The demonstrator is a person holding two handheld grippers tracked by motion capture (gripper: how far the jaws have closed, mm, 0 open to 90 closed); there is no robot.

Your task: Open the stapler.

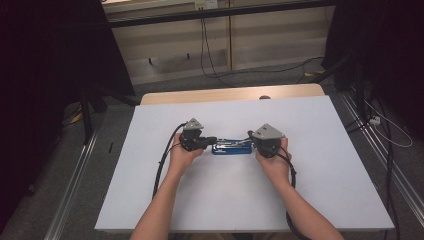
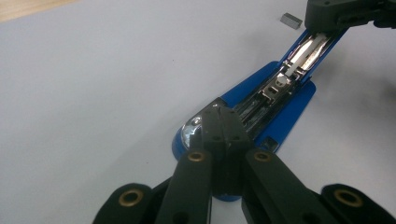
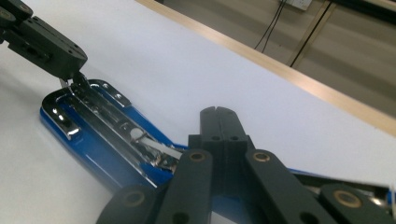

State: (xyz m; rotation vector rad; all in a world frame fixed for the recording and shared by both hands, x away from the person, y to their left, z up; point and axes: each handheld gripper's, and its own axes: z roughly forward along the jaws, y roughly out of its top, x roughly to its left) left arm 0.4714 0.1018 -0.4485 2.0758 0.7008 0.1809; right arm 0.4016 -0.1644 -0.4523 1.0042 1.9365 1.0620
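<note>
A blue stapler (image 1: pixel 231 146) lies folded open on the white table (image 1: pixel 310 190), its chrome staple channel (image 3: pixel 100 122) facing up. My left gripper (image 1: pixel 207 141) is shut, its tips resting at the stapler's left end (image 2: pixel 187 135), and nothing shows between the jaws. From the right gripper view, the left gripper (image 3: pixel 46 44) touches the chrome end of the channel. My right gripper (image 1: pixel 252 135) is also shut and hovers over the stapler's right end (image 3: pixel 154 163). Its body (image 2: pixel 345 14) covers the far end of the stapler (image 2: pixel 280 107) in the left gripper view.
A small grey staple strip (image 2: pixel 290 19) lies on the table beyond the stapler. A wooden strip (image 1: pixel 230 94) borders the table's far edge. Cables (image 1: pixel 205 50) trail on the floor behind, and metal rails (image 1: pixel 75 185) run along both sides.
</note>
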